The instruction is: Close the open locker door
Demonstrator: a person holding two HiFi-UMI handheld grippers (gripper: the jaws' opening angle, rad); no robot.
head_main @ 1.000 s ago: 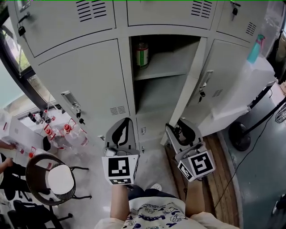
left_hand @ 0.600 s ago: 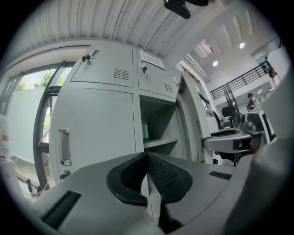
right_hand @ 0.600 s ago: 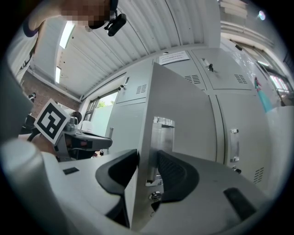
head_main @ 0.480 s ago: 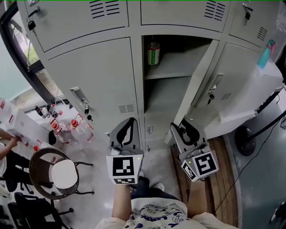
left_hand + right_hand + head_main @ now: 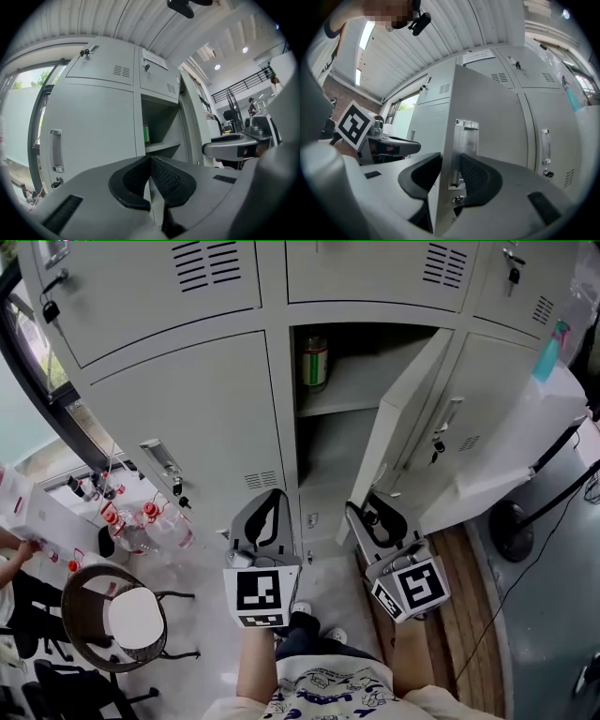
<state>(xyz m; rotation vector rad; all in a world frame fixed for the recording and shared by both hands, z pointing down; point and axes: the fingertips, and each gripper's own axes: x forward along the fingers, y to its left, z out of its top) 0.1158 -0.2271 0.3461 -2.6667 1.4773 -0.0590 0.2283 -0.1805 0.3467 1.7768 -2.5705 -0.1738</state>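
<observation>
The locker door [image 5: 398,418] stood ajar at one o'clock. The right claw [image 5: 375,508] pinched its free edge, jaws having just been closing. The left claw [image 5: 267,495] was pressed together, empty, at eleven. Judged risk: the right claw jammed between door and frame [image 5: 279,427], leaving a gap.

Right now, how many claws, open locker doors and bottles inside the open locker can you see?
Claws: 2, the left claw and the right claw
Open locker door: 1
Bottle inside the open locker: 1
Total: 4
</observation>
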